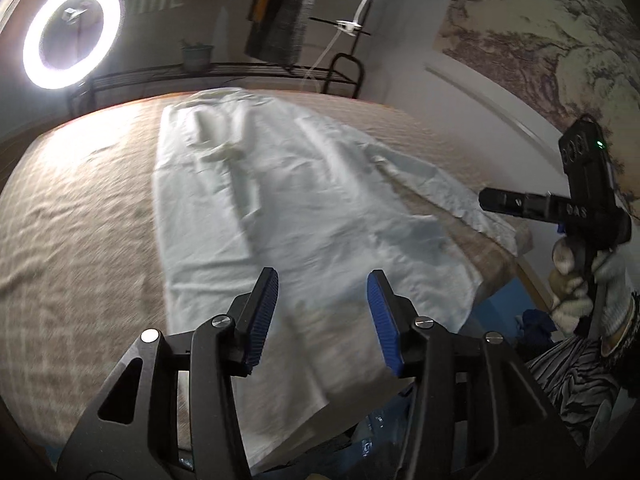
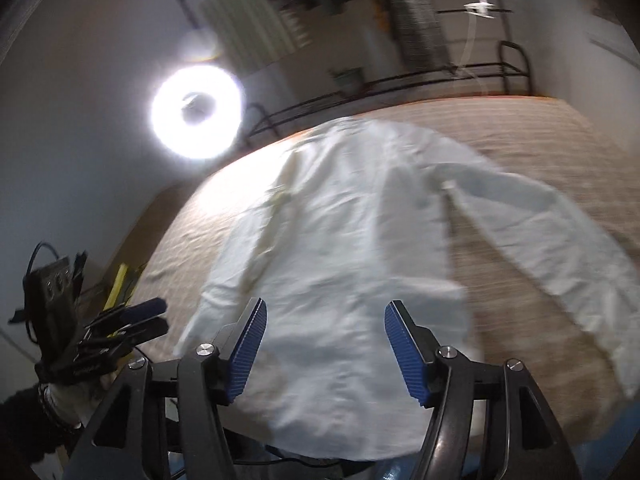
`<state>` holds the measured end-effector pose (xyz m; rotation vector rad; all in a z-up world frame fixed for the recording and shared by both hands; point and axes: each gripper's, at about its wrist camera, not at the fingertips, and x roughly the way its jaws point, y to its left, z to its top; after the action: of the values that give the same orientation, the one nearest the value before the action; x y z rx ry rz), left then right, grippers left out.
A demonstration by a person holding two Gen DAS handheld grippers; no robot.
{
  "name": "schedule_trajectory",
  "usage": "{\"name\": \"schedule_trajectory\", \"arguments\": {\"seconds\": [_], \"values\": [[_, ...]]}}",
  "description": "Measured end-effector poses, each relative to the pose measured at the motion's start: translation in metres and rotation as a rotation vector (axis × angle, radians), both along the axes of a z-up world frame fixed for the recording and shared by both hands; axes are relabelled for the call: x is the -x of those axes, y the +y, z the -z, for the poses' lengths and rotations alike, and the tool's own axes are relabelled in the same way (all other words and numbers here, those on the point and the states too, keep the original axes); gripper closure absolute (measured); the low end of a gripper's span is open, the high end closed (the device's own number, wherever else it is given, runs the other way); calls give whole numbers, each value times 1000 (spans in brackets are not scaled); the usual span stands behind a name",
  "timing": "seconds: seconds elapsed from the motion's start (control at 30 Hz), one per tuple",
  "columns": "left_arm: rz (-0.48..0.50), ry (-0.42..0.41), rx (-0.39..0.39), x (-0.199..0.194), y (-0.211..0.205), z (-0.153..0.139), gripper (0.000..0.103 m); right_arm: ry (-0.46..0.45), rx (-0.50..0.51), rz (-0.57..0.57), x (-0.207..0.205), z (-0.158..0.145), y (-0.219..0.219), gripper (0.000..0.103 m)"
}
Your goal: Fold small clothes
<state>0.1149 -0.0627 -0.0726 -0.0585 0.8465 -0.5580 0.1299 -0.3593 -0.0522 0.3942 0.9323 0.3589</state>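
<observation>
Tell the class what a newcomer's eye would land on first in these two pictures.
The white shirt spread across the beige bed cover fills the middle of both views, one sleeve stretching off to the right. A glaring ring light stands behind the bed on the left. In the foreground, each open claw, left and right, shows blue pads with nothing between them.

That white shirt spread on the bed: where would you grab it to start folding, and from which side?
Probably the long sleeve that lies stretched out flat, apart from the body of the white shirt. I'd pinch its edge near the far end, coming from the right with the right gripper, whose jaws stand open and empty. The fabric lies thin on the bedspread, so an edge is easiest.
</observation>
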Motion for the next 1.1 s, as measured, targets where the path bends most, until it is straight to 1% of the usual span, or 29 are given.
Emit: {"name": "schedule_trajectory", "arguments": {"seconds": [0.1,0.2,0.3,0.4,0.47,0.5,0.57,0.67,0.77,0.87,0.93,1.0,1.03,1.07,1.1], "values": [[31,5,12,-5,-16,-5,56,46,2,62,-7,-3,-37,38],[62,18,19,-12,-32,-9,56,107,8,125,-21,2,-79,38],[86,21,22,-16,-44,-14,56,139,68,197,-38,11,-124,39],[98,-6,7,-17,-50,-15,56,156,132,257,-56,28,-162,39],[98,-19,1,-20,-50,-9,56,168,152,285,-67,43,-182,40],[92,-18,1,-22,-50,-5,56,177,147,294,-72,53,-192,40],[76,26,17,-32,-49,6,56,191,124,317,-77,72,-208,40],[61,77,35,-44,-50,18,56,251,118,315,-88,94,-217,40],[64,70,23,-48,-52,20,56,247,157,283,-96,101,-212,40],[66,70,28,-51,-52,21,56,266,208,256,-102,112,-206,40],[62,73,30,-52,-51,21,56,290,230,258,-105,120,-208,40],[62,72,25,-52,-51,22,56,294,231,273,-106,123,-212,45],[63,72,22,-51,-51,22,56,293,221,283,-106,122,-215,61],[66,72,19,-50,-52,22,56,293,208,284,-106,122,-217,82],[68,72,17,-50,-52,23,56,299,184,282,-106,122,-218,88]]}}
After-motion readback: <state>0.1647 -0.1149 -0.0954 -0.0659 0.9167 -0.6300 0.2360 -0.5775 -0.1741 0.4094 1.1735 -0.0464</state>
